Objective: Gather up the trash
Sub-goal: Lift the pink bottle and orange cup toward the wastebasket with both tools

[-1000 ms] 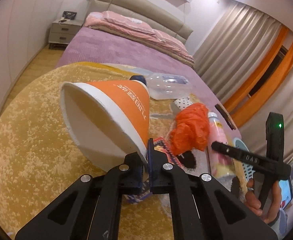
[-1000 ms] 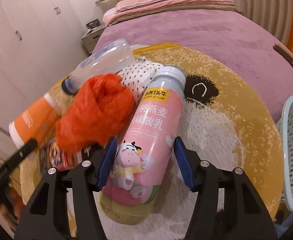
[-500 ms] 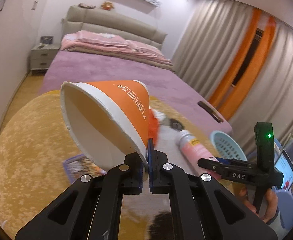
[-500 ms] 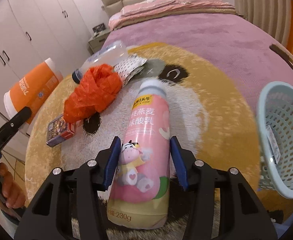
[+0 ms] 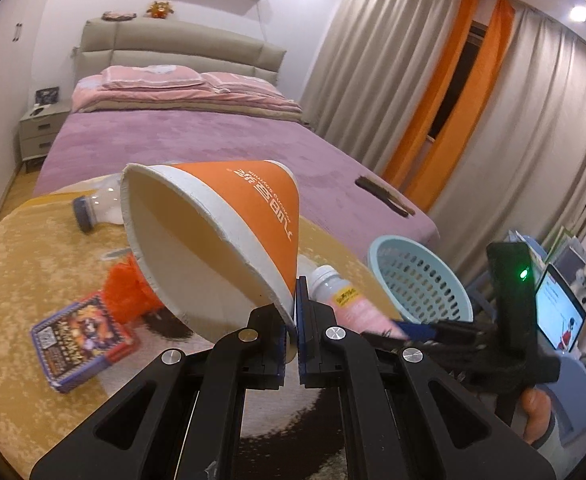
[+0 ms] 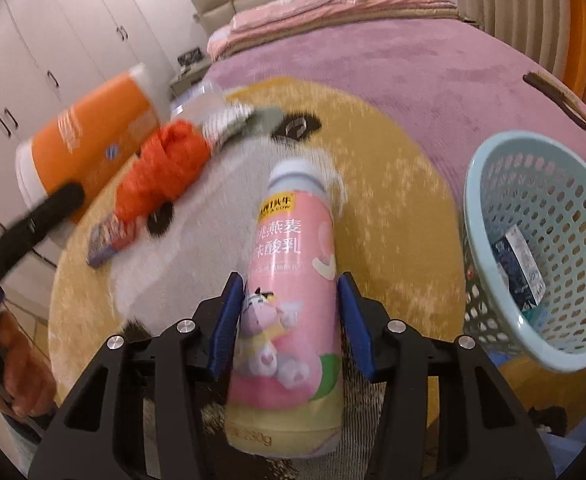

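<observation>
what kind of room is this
A bedroom, almost certainly. A wide bed with a purple cover, a padded beige headboard and folded pink bedding fills the back. A grey two-drawer nightstand stands beside it, and white wardrobe doors line one wall.

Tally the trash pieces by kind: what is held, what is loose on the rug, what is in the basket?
Bottles: 2, pink bottle, clear bottle
Cups: 1, orange cup
Bags: 1, orange bag
Boxes: 2, small box, carton
Wrappers: 1, dotted wrapper
Total: 7
</observation>
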`<state>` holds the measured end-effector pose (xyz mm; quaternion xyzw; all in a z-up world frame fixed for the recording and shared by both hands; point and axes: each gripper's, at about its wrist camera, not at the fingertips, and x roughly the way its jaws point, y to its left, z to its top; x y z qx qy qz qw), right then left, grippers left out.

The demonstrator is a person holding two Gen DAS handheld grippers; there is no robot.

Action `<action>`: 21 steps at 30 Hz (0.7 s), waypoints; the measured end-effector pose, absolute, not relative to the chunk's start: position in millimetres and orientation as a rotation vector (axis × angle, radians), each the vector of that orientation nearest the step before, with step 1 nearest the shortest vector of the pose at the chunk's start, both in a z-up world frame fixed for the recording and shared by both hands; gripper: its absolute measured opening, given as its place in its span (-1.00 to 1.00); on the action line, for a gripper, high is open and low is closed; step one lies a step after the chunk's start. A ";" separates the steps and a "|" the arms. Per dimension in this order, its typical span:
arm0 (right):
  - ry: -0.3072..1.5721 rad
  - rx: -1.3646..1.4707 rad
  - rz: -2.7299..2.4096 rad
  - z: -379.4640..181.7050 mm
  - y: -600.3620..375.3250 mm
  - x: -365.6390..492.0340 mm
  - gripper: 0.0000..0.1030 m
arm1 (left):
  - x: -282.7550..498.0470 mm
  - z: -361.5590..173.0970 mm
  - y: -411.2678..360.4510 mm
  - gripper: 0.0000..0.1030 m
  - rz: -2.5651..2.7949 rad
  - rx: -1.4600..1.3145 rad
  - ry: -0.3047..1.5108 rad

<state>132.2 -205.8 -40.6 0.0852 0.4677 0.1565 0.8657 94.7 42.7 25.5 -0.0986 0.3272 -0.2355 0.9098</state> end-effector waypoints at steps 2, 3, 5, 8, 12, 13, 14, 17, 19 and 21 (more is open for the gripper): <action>0.984 0.170 0.325 -44.2 -202.4 132.2 -0.10 | 95.3 24.4 37.5 -0.96 -0.492 -0.201 0.680; 0.984 0.156 0.320 -43.7 -199.8 132.5 -0.10 | 95.5 23.8 35.9 -0.96 -0.493 -0.199 0.682; 0.996 0.140 0.310 -43.8 -193.9 135.6 -0.05 | 95.7 22.2 33.3 -0.96 -0.496 -0.196 0.688; 1.055 0.143 0.309 -56.1 -185.2 146.4 0.00 | 94.2 22.0 28.2 -0.96 -0.498 -0.190 0.692; 1.035 0.161 0.311 -55.2 -186.7 150.0 -0.11 | 92.7 22.8 20.0 -0.96 -0.497 -0.168 0.690; 1.028 0.167 0.313 -54.0 -189.2 149.8 -0.11 | 92.1 23.4 17.9 -0.96 -0.496 -0.160 0.688; 1.019 0.172 0.313 -52.4 -190.5 149.5 -0.11 | 91.4 23.8 14.8 -0.96 -0.495 -0.153 0.686; 0.980 0.194 0.310 -46.0 -201.6 145.5 -0.12 | 89.2 26.2 4.9 -0.96 -0.492 -0.123 0.676; 0.953 0.229 0.310 -38.9 -214.1 142.7 -0.12 | 89.0 28.4 -4.7 -0.96 -0.494 -0.103 0.670; 0.929 0.247 0.301 -32.0 -224.6 140.3 -0.12 | 88.6 30.4 -13.9 -0.96 -0.502 -0.083 0.663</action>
